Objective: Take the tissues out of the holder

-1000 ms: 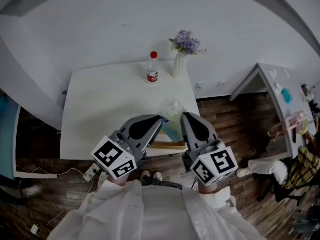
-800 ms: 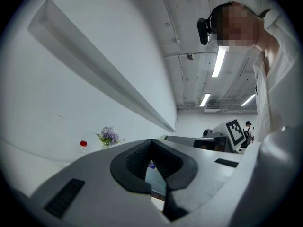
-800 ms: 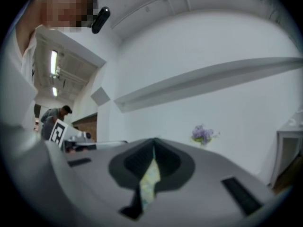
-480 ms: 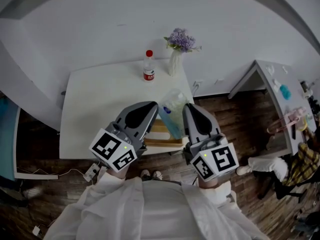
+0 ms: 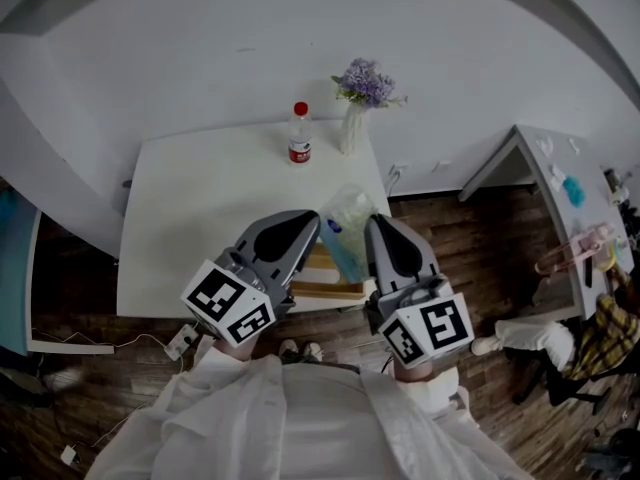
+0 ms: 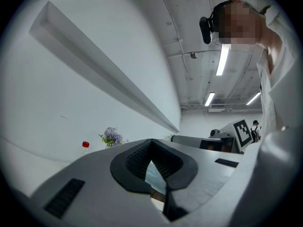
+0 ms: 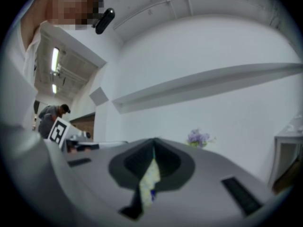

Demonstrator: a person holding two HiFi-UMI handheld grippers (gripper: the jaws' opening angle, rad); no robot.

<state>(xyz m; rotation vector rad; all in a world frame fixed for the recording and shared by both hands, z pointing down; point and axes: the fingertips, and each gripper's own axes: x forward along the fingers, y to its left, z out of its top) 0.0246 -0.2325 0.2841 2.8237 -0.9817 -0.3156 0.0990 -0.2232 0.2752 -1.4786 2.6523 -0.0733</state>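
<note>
In the head view a clear-wrapped tissue pack [image 5: 345, 230] hangs tilted above the wooden holder [image 5: 325, 280], which sits at the white table's [image 5: 210, 208] front edge. My right gripper [image 5: 372, 226] is shut on the pack's right side. In the right gripper view the wrapper [image 7: 150, 178] is pinched between the pads of the right gripper [image 7: 154, 148]. My left gripper [image 5: 312, 226] is just left of the pack and above the holder. The left gripper [image 6: 152, 148] has its pads together with nothing gripped, and the pack [image 6: 154, 174] shows through the gap behind them.
A red-capped bottle [image 5: 298, 134] and a white vase [image 5: 352, 128] of purple flowers [image 5: 368, 83] stand at the table's far edge. Wooden floor lies right of the table, with a grey desk [image 5: 530, 158] beyond it. A wall is close behind.
The tissue pack has come up a little higher over the holder in the right gripper. The left gripper has edged slightly left, away from the pack.
</note>
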